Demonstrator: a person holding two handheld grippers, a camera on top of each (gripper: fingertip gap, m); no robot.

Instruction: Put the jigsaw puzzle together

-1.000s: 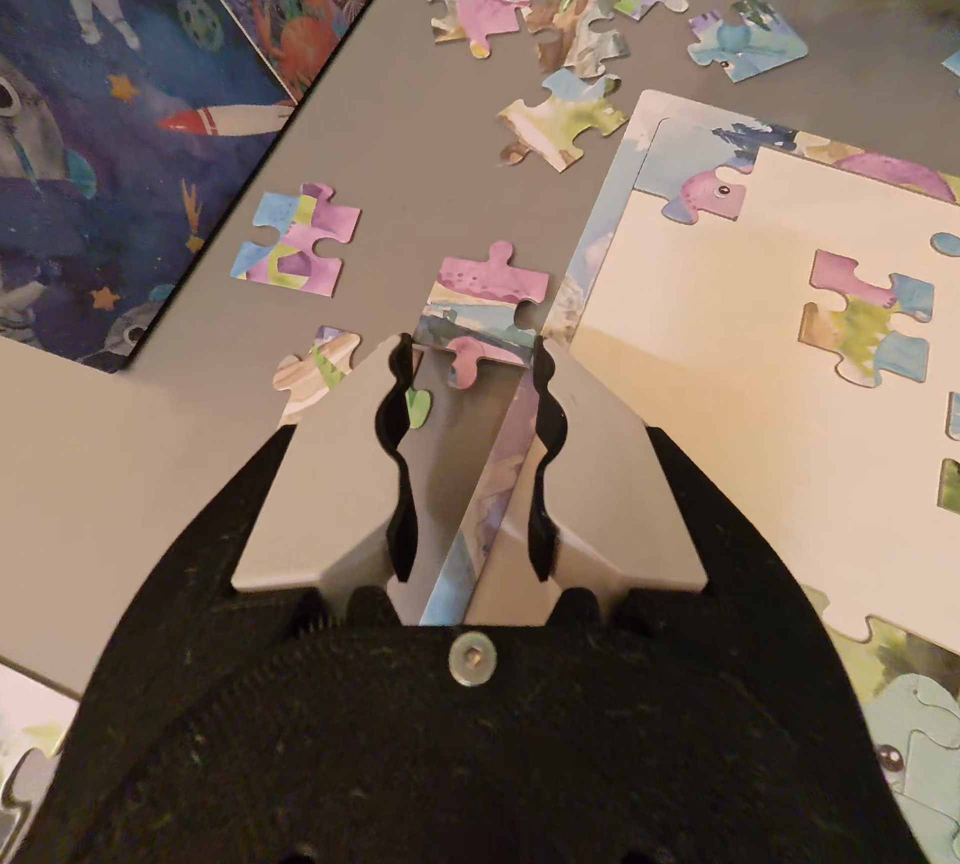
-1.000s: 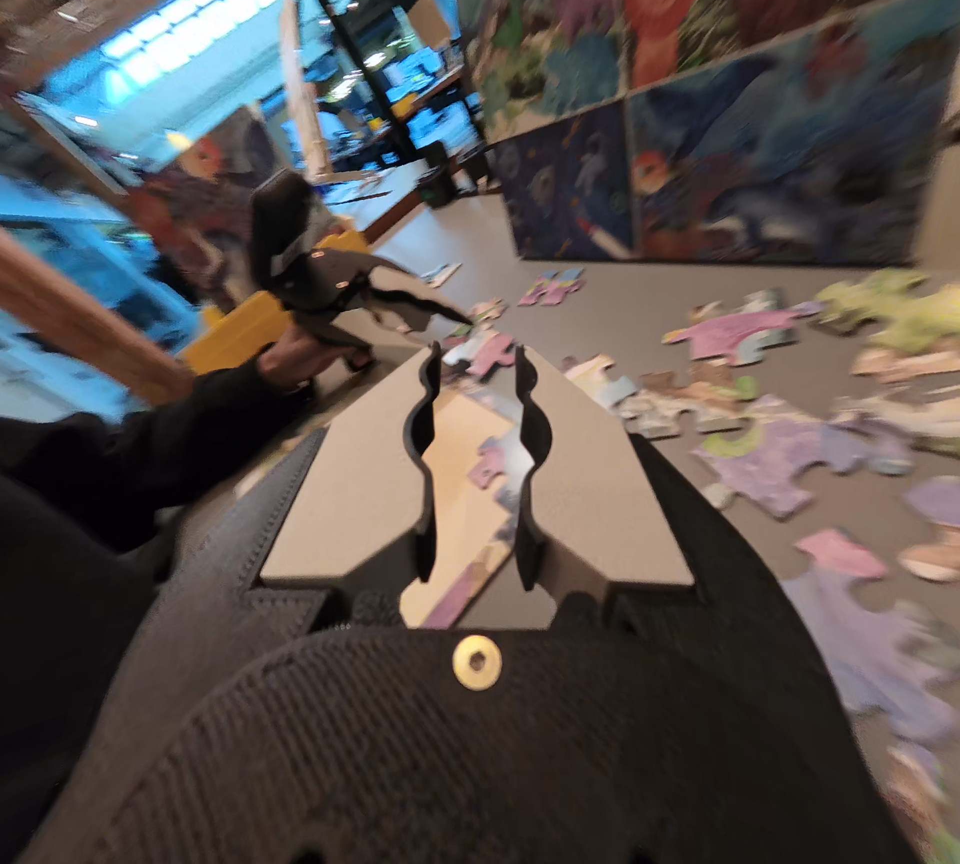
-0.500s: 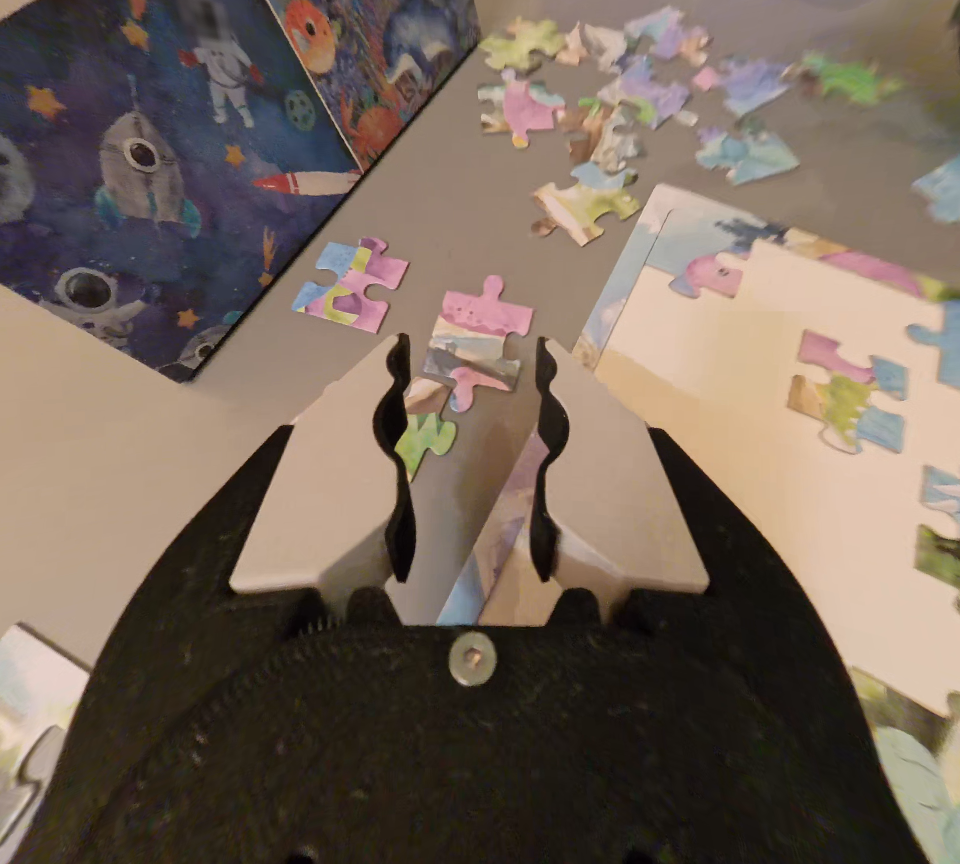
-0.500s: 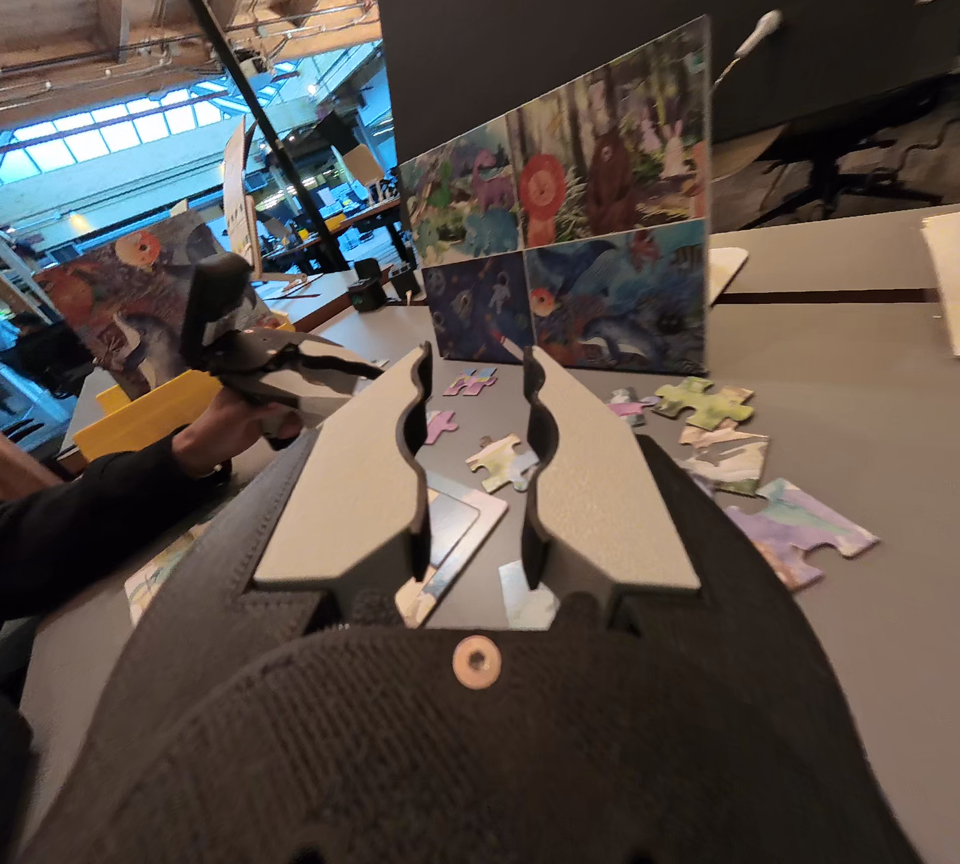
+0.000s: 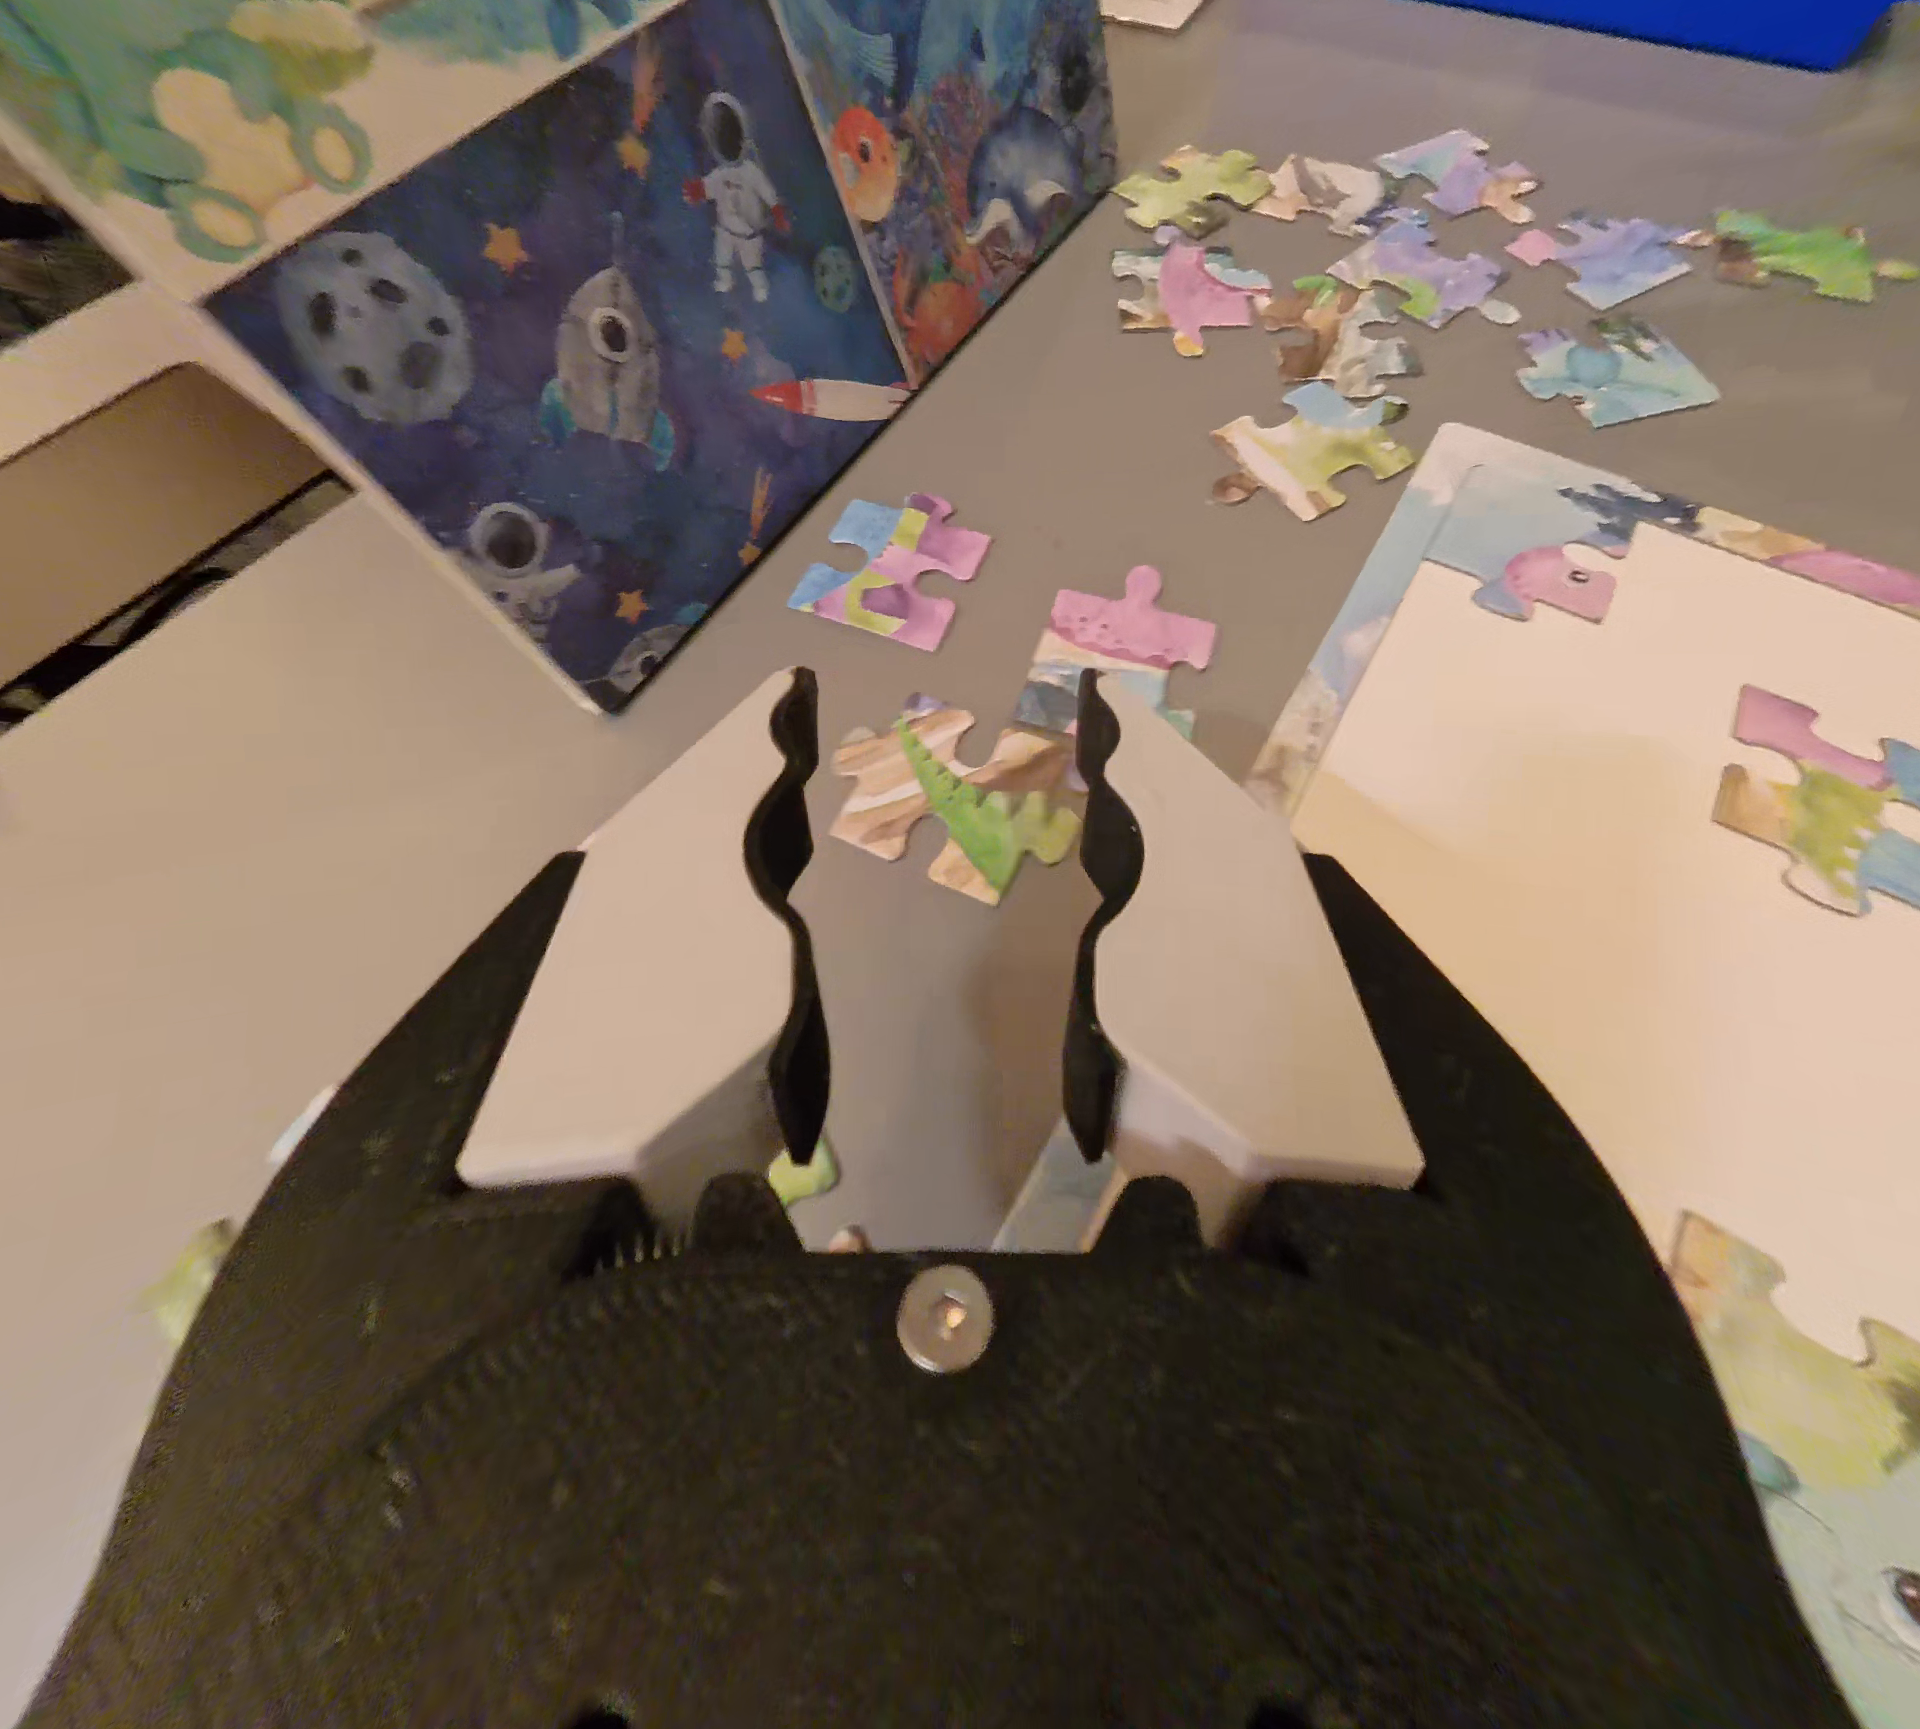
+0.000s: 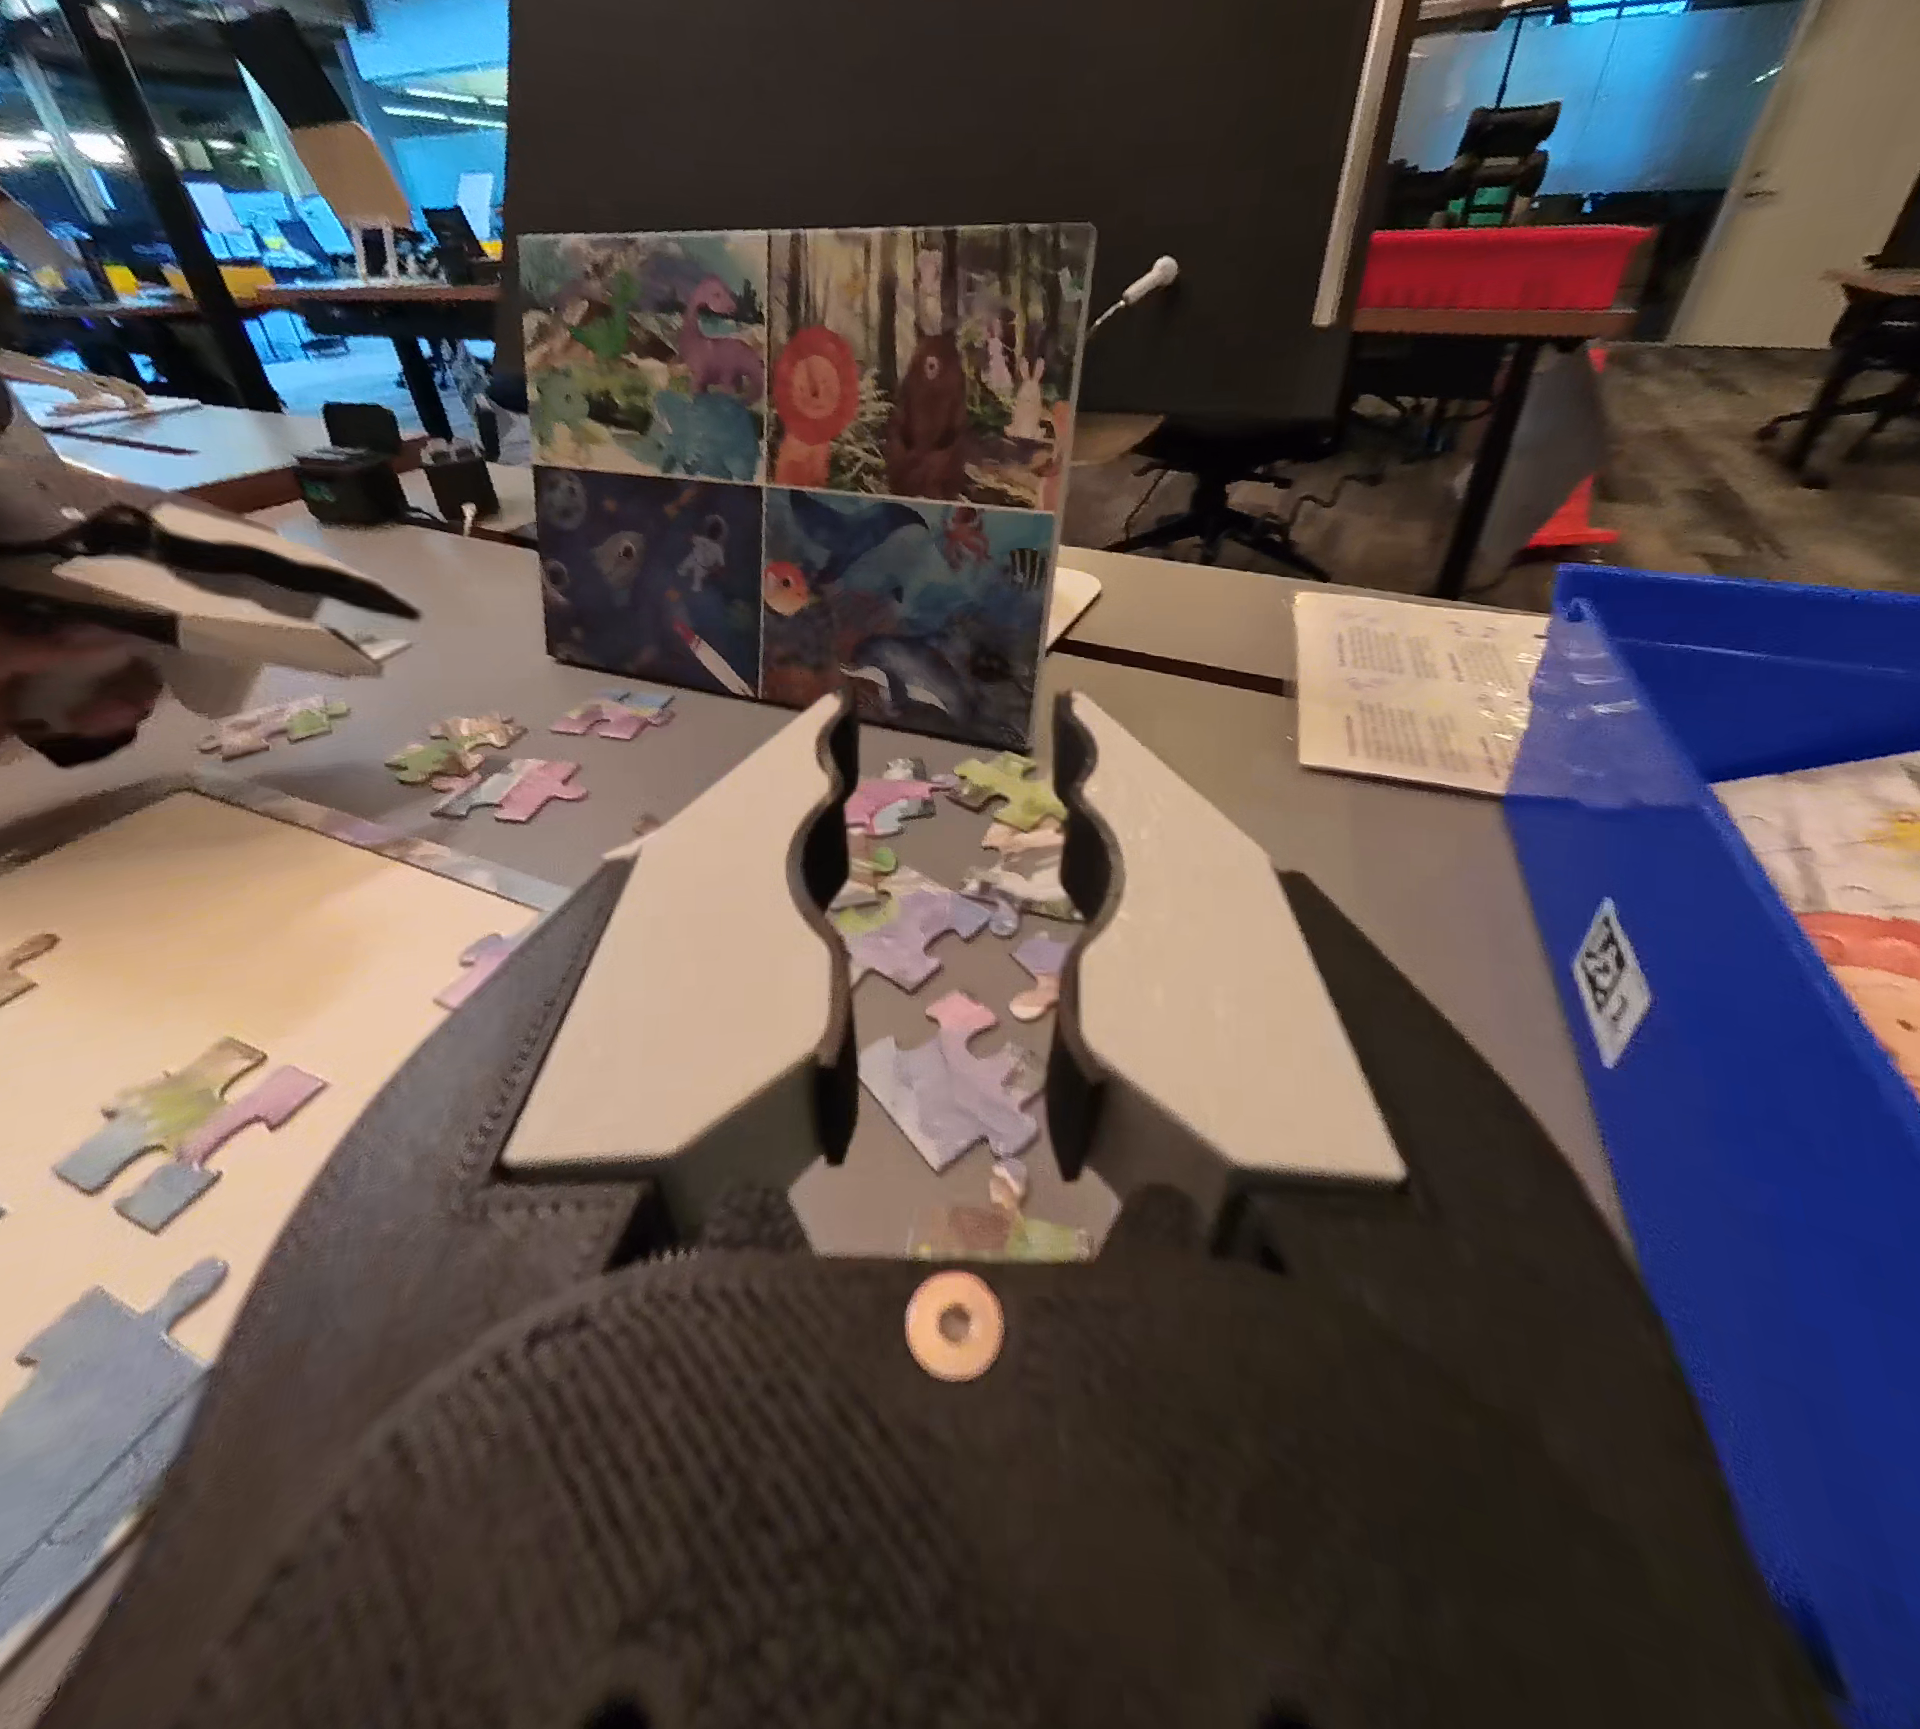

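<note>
1. My left gripper (image 5: 943, 692) hung over the grey table (image 5: 312, 848) with its fingers apart and nothing between them.
2. Just past its tips lay a puzzle piece with a green dinosaur (image 5: 961, 806), flat on the table.
3. A pink piece (image 5: 1127, 635) lay a bit farther off, and a blue and pink piece (image 5: 894, 573) lay to its left.
4. The puzzle tray (image 5: 1340, 671) was on the right, mostly bare, with one loose piece (image 5: 1818, 812) lying inside it.
5. My right gripper (image 6: 954, 711) was also up in the air, fingers apart and empty.
6. Under it I saw a pale purple piece (image 6: 956, 1092), and beyond that a heap of loose pieces (image 6: 966, 848).
7. A blue bin (image 6: 1704, 1004) stood on the right, close by.
8. Farther back, the picture box (image 6: 800, 474) stood upright on the table, with the heap just in front of it.
9. A paper sheet (image 6: 1413, 692) lay behind the bin.
</note>
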